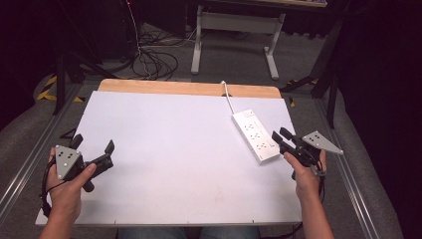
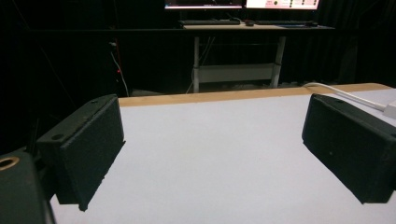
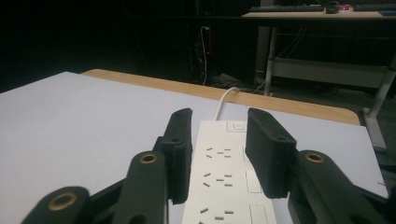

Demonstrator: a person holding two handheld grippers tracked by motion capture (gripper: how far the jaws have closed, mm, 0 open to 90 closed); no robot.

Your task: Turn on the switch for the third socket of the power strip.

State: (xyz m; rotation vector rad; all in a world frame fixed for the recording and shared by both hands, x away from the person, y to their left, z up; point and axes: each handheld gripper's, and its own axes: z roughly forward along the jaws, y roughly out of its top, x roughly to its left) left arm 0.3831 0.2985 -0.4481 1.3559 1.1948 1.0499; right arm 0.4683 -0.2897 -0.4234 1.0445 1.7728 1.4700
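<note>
White tabletop under dim light, power strip lying at the right side, cable trailing back. Right gripper hovers just at its near end, jaws parted, gripping nothing. Left gripper sits wide open, well apart at the left edge

**Where everything sits**

The power strip lies on the right side of the surface, toward the back. Its cord runs from its far end back over the far edge. The right gripper is just beside the strip's near end, on its right. The left gripper is far off at the left edge, near the front.
</note>
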